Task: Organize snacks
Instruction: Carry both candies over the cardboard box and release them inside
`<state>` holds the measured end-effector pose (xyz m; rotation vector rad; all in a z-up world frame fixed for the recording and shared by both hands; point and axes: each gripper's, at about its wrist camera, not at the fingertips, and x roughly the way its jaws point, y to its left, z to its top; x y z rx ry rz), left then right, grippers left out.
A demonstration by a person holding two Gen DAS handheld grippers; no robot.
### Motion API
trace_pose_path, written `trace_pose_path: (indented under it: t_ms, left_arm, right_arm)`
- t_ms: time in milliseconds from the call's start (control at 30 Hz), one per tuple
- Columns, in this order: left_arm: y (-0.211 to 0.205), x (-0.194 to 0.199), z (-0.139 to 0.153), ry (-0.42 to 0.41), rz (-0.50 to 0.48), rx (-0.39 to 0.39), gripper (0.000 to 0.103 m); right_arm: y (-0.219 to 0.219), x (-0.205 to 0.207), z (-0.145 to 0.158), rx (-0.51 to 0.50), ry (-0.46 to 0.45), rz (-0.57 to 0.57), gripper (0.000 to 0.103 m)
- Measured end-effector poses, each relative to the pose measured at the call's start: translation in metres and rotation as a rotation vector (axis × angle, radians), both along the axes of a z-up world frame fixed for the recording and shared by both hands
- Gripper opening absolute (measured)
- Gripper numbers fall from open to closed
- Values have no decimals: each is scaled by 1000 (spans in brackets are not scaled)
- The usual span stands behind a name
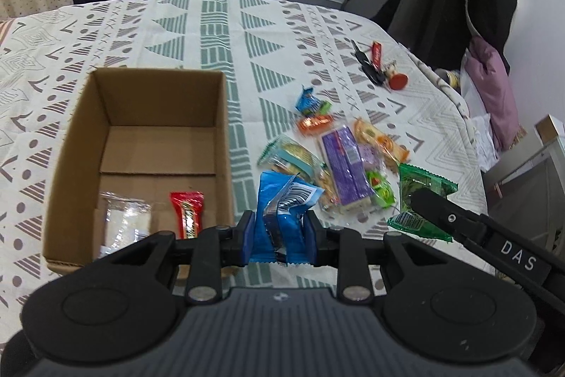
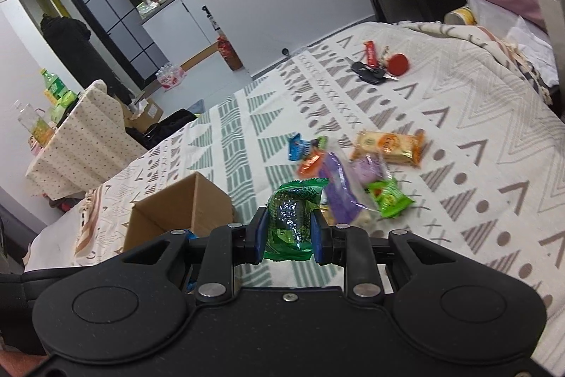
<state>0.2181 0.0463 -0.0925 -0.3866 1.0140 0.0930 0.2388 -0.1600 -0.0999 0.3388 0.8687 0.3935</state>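
left wrist: blue snack packet [image 1: 282, 218] is clamped between the left gripper [image 1: 279, 232] fingers, just right of the cardboard box [image 1: 70, 143] holding a red bar [image 1: 187, 214] | right wrist: green snack packet [image 2: 293, 218] is pinched by the right gripper [image 2: 289, 234] fingers above the worktop [image 2: 476, 165], remaining snacks [image 2: 353, 165] heaped mid-worktop, keys [image 2: 370, 69] near the far edge

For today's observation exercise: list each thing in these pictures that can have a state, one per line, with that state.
Cardboard box: open, upright, two snacks inside.
Left tongs: shut on blue packet.
Right tongs: shut on green packet.
Purple packet: lying flat on the tablecloth, in the snack pile.
Keys: lying apart from the snacks.
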Motion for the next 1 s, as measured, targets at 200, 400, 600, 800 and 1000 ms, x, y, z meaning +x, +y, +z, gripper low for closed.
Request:
trace_pose_path:
  t_ms: [200, 400, 600, 800, 1000]
  left_arm:
    - [30, 2, 4, -5, 52, -9, 28]
    - [63, 4, 2, 1, 105, -11, 28]
    - [94, 7, -4, 13, 152, -17, 28]
    - [116, 8, -14, 37, 182, -32, 28]
    - [129, 9, -17, 38, 194, -40, 28]
  right_arm:
    - [23, 7, 8, -1, -12, 38, 25]
    - [50, 16, 9, 12, -3, 77, 25]
    - [77, 24, 8, 17, 7, 117, 25]
    - [104, 26, 7, 18, 16, 157, 25]
    - [124, 25, 6, 20, 25, 185, 25]
